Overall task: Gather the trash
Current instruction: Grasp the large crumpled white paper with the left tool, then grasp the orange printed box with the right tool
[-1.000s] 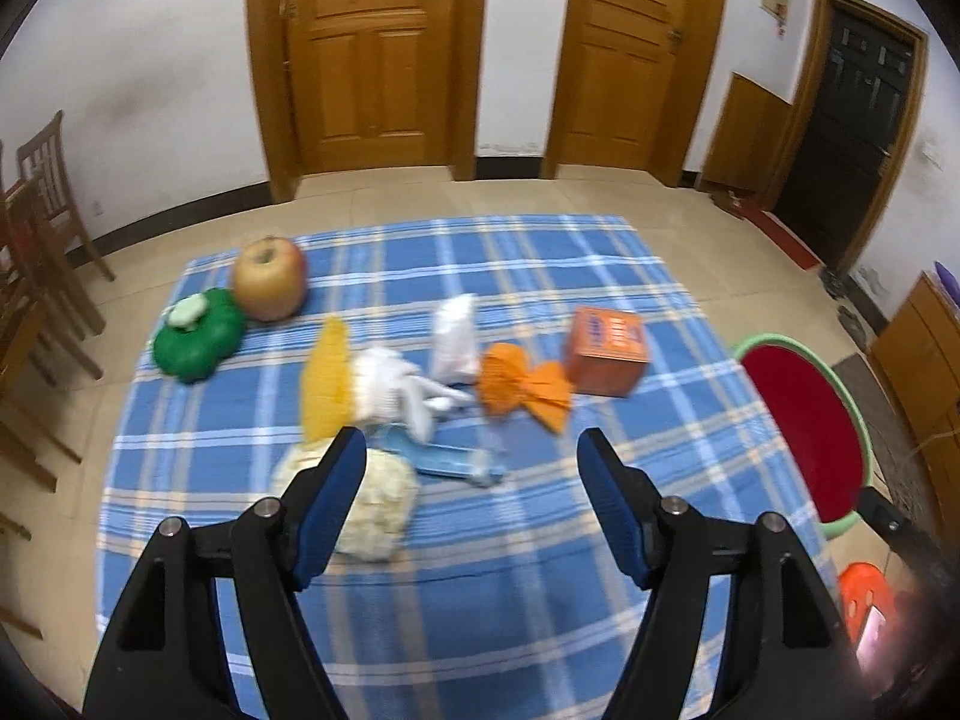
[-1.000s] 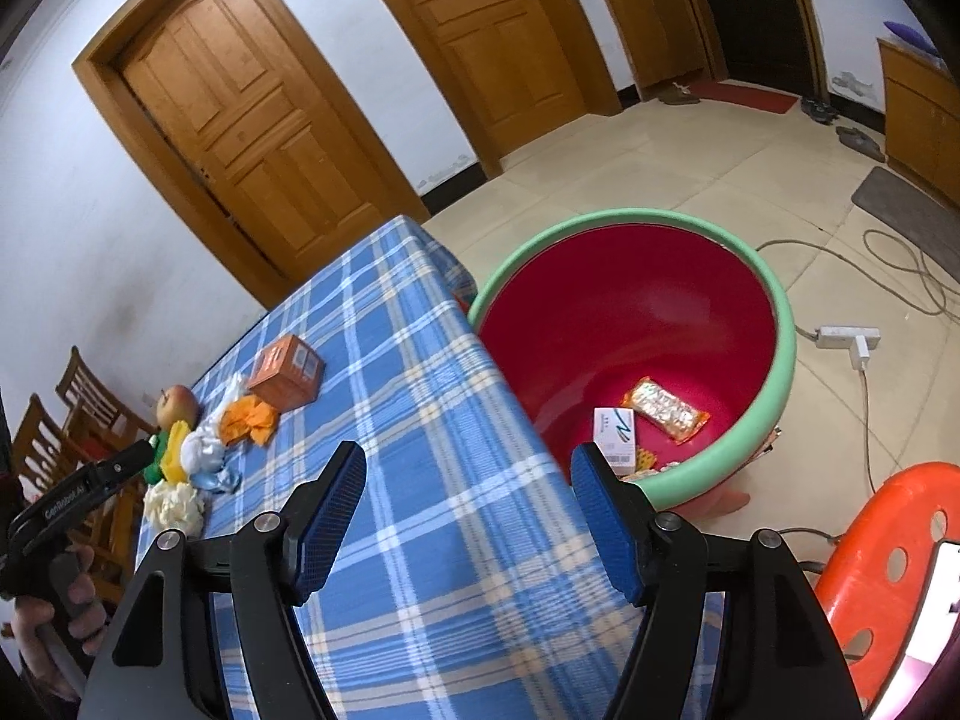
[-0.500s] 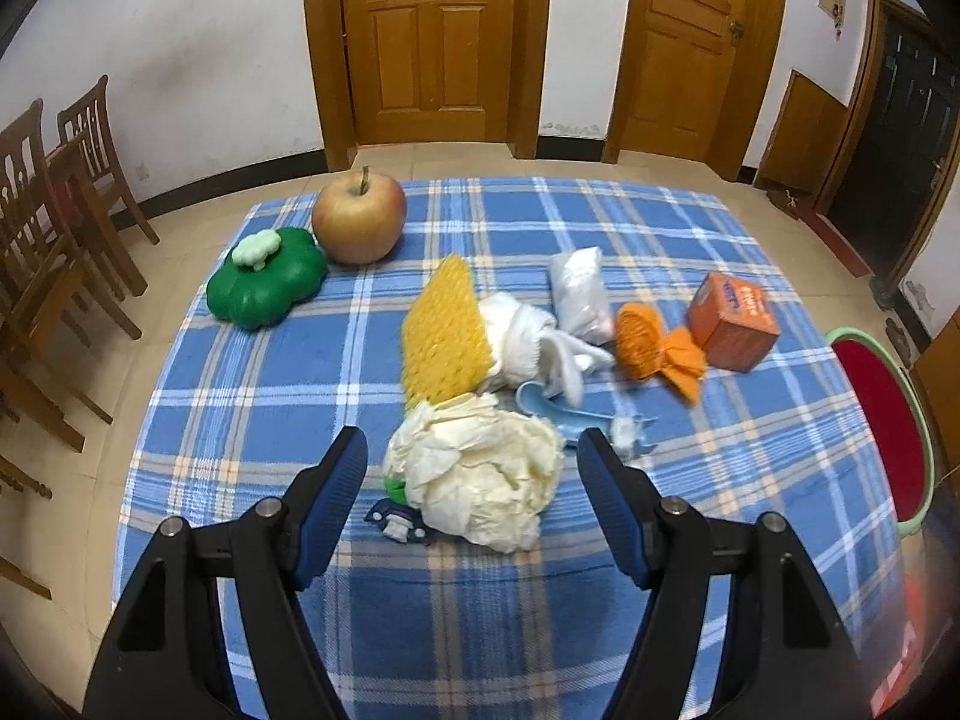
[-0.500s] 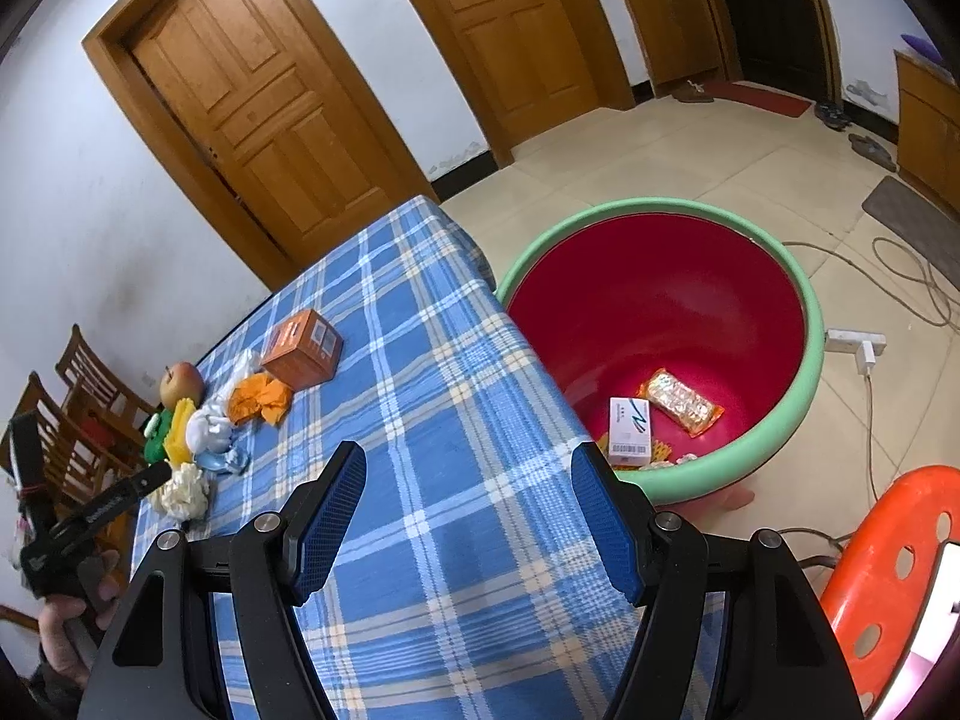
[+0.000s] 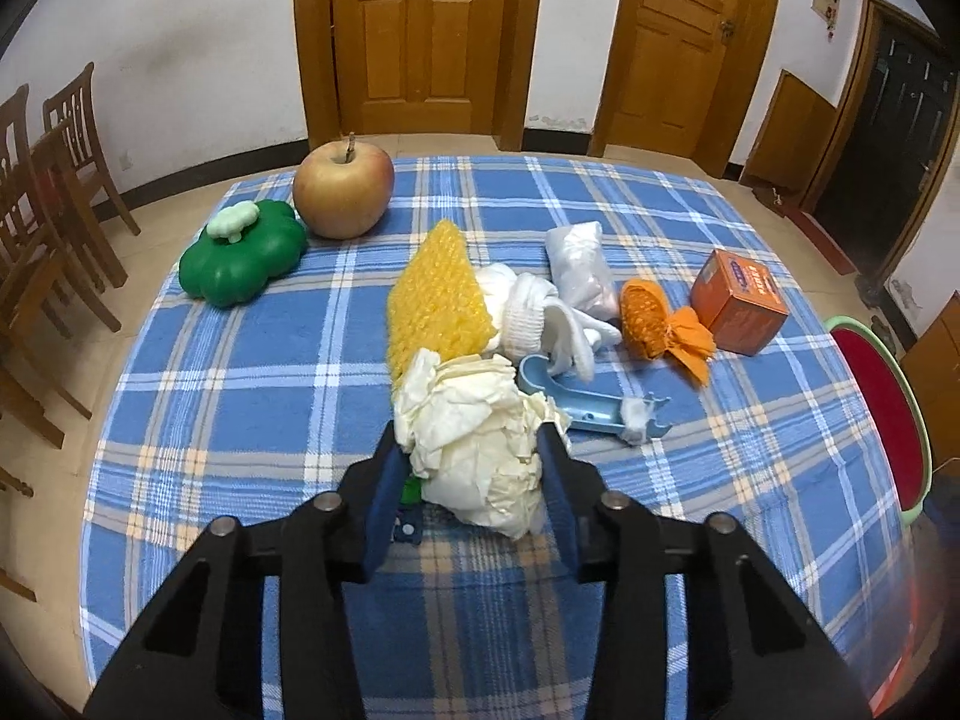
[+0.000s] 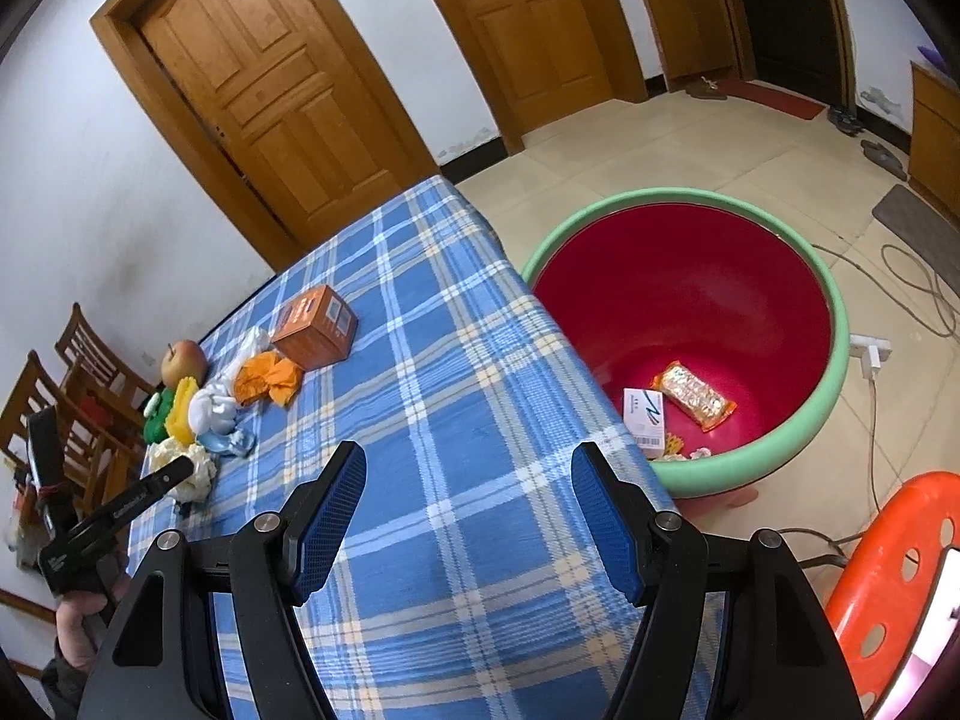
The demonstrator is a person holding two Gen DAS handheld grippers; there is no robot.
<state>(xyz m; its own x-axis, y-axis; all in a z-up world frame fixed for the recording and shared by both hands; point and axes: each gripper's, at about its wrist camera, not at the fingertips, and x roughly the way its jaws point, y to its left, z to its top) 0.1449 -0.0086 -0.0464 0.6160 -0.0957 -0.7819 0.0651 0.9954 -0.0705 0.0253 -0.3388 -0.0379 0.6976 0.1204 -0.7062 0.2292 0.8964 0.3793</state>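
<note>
Now the left tool is closing around the crumpled paper wad to bin it; the right tool is waiting, released.

2 doors, 1 apple

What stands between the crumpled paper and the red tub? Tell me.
Nothing visible blocks it. The left gripper has its jaws closing around the crumpled paper; bare tablecloth lies between it and the tub beside the table's edge.
</note>
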